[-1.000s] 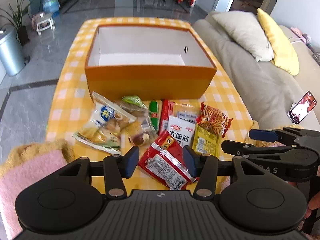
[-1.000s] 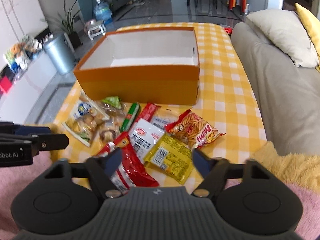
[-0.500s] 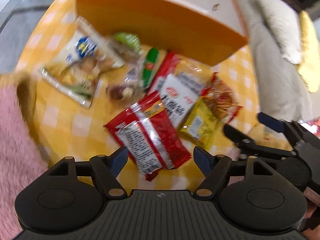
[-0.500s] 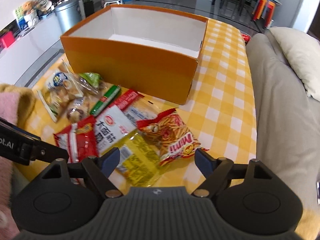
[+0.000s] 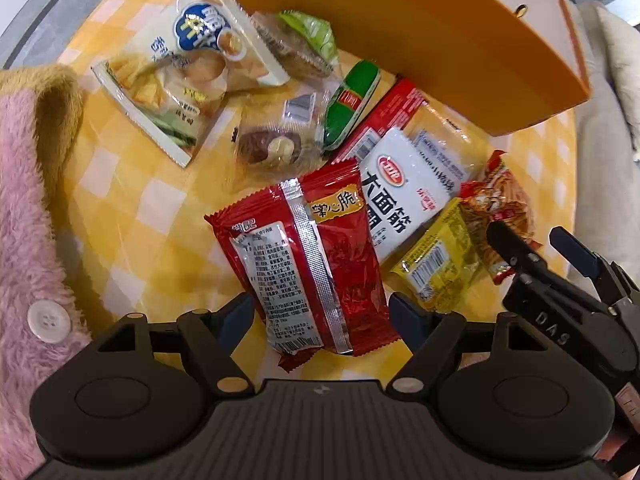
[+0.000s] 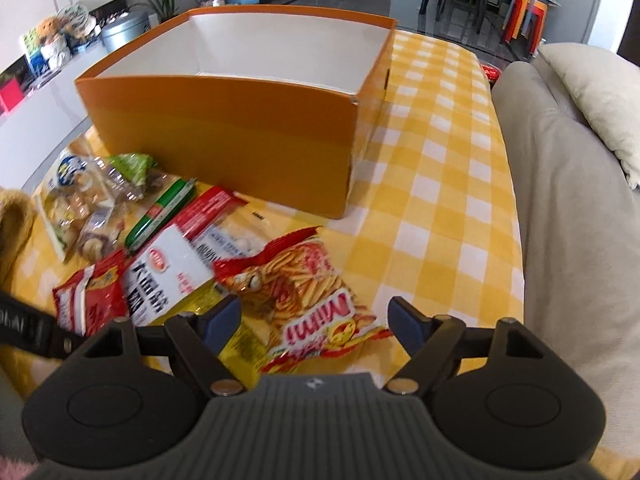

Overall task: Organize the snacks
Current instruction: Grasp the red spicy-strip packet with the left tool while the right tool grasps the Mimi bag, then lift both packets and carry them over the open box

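Fingers [image 5: 244,312] of both grippers spread wide, holding nothing: left astride red packet [image 5: 316,264], right seemingly over Mimi bag [image 6: 312,300].

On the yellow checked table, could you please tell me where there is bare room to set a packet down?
Bare cloth runs between the orange box and the sofa, right of the fries packet. A smaller patch lies between the pink sleeve and the red packet. The box's white inside shows empty. In front of the box, the snacks overlap.
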